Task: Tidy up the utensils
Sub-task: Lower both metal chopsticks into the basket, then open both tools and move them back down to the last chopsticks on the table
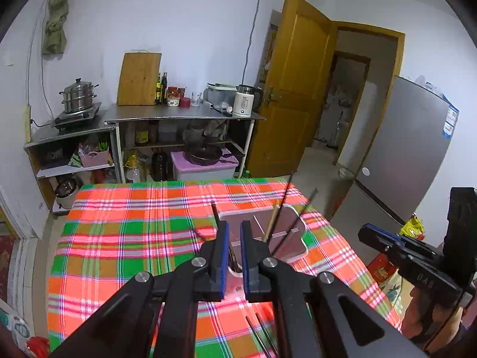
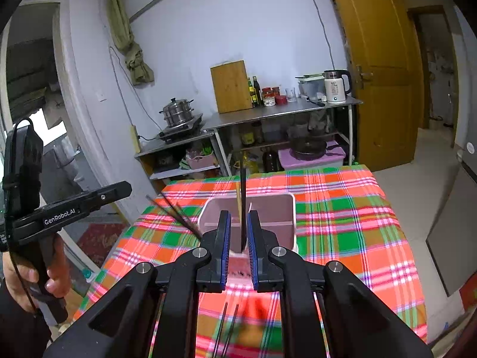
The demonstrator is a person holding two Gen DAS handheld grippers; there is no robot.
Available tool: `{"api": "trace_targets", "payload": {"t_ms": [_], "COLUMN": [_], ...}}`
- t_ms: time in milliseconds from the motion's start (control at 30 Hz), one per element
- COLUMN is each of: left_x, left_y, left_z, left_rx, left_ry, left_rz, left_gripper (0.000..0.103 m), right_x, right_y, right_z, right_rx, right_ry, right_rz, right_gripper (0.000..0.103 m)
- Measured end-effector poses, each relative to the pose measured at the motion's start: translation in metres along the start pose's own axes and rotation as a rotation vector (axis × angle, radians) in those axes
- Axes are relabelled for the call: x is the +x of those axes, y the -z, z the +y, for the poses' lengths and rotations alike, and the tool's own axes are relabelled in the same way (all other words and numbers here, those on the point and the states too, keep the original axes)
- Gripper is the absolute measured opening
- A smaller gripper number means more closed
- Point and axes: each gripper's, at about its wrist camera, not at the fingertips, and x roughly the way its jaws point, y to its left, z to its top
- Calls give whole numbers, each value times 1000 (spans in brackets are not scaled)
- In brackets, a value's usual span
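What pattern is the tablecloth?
Tablecloth: orange, green and pink plaid; clearest in the right wrist view.

This is a home kitchen. A stacked stainless-steel steamer pot (image 1: 78,95) sits on a small black cooktop (image 1: 76,117), beside a metal-topped desk (image 1: 182,115) carrying a wooden cutting board (image 1: 138,79), dark sauce bottles (image 1: 162,88) and a white electric kettle (image 1: 245,100). A tall silver refrigerator (image 1: 408,155) stands by a yellow-brown wooden door (image 1: 293,89); a bright plaid tablecloth (image 1: 134,238) covers the near desk.

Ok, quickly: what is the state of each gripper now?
Left gripper: closed, holding nothing.
Right gripper: slightly open, holding nothing.
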Motion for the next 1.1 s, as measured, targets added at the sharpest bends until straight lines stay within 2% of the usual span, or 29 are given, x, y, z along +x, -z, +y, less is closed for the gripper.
{"api": "trace_targets", "payload": {"t_ms": [367,700,1100], "left_x": [-31,-21,2], "left_y": [80,151,192], "left_z": [-10,3,15], "left_rx": [12,-49,-78], "left_ry": [10,15,6], "left_rz": [3,80,168], "left_gripper": [6,6,6], "right_x": [-23,-13,26], "right_y": [68,121,160], "right_z": [-3,-4,8], "right_rx": [2,21,23], "right_ry": [13,9,-19], "right_rz": [85,183,307], "right_gripper": [11,11,11]}}
